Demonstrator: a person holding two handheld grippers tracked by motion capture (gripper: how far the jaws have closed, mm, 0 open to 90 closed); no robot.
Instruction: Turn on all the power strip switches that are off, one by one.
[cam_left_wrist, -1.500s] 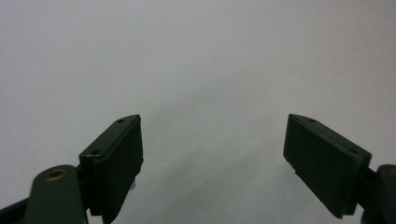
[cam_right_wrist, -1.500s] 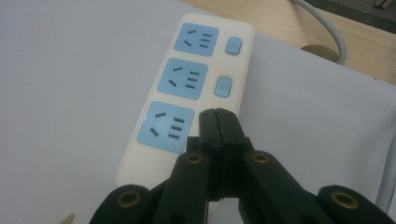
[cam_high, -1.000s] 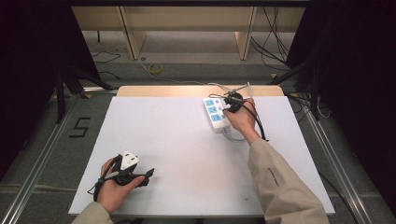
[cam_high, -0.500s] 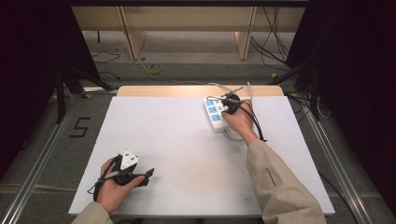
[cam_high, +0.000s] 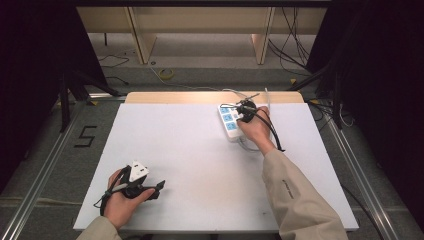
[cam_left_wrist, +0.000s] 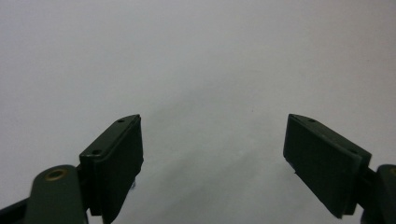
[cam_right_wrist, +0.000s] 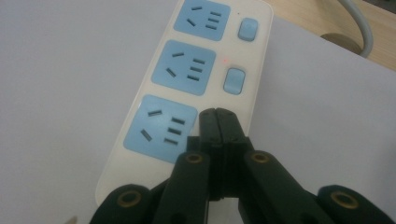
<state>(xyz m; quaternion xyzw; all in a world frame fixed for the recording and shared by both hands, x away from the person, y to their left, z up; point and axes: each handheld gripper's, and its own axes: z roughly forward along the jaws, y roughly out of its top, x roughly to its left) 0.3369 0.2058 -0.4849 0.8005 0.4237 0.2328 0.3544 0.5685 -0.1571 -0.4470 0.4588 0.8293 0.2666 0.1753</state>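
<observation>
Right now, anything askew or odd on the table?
Nothing stands out. The power strip lies flat near the table's far edge, undamaged, a small red light lit beside its middle switch. The right gripper, jaws shut, is over its nearest switch position. The left gripper rests open.

A cream strip (cam_right_wrist: 187, 84) with pale blue sockets and switches lies on the white table (cam_high: 190, 150); both grippers' jaws are black.
</observation>
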